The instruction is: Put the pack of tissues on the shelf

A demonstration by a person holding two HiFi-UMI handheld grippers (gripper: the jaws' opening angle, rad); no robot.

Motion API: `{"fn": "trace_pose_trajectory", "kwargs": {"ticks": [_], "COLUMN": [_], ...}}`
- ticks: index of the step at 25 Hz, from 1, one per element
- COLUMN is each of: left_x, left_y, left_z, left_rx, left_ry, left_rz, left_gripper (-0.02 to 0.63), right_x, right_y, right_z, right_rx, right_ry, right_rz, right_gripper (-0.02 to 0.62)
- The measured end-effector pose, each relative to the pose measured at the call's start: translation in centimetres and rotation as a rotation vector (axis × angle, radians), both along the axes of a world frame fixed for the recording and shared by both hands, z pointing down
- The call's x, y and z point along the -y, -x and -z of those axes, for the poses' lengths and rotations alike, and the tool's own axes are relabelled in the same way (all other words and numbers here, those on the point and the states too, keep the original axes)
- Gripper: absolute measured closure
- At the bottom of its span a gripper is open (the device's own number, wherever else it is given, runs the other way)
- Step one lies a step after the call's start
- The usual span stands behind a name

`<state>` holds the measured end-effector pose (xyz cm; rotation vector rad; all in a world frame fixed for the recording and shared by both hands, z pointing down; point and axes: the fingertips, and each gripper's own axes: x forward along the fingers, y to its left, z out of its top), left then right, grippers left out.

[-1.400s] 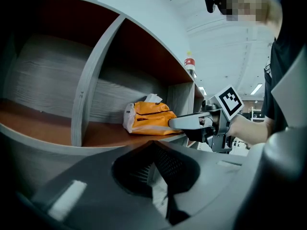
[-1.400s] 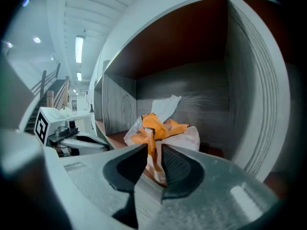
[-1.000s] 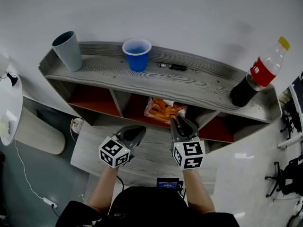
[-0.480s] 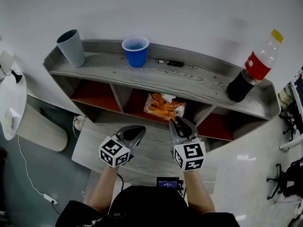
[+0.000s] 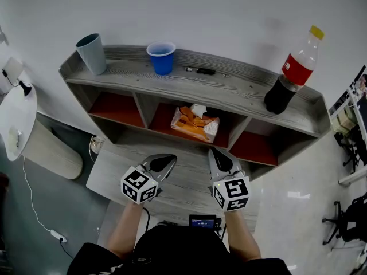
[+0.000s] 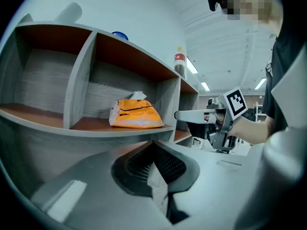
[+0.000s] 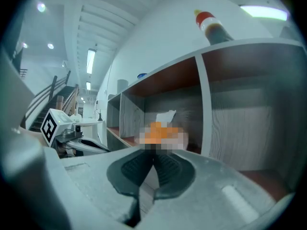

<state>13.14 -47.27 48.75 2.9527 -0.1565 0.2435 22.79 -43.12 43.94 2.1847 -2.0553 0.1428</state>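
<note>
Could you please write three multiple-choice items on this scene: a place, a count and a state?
1. Where is the pack of tissues? A top board B middle compartment C floor
2. How many cups stand on the shelf? A one B two C four
3. The right gripper has its jaws: A together, empty B wide apart C shut on the pack

B: a compartment lies on either side of it. B: a grey cup and a blue cup. A: its own view shows them meeting on nothing.

shelf: grey wood grain, matt | pack of tissues: glossy plastic wrap | bottle: clear plastic
</note>
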Motion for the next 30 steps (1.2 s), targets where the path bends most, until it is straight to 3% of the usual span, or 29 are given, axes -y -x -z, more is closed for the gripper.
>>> {"fn": "trace_pose_trajectory", "kwargs": {"ticks": [30], "left_x": [-9.5], "left_y": [2.7], "left_z": [-0.6], "left_rx": [-0.037], "left_ry": [-0.002], "left_rz": [0.138], "left_gripper": [0.604], "right_x": [-8.9], "right_y": [1.9], "right_z": [-3.1], "right_rx": [0.082], "right_ry": [0.051], "right_rz": [0.203], "right_gripper": [0.592]}}
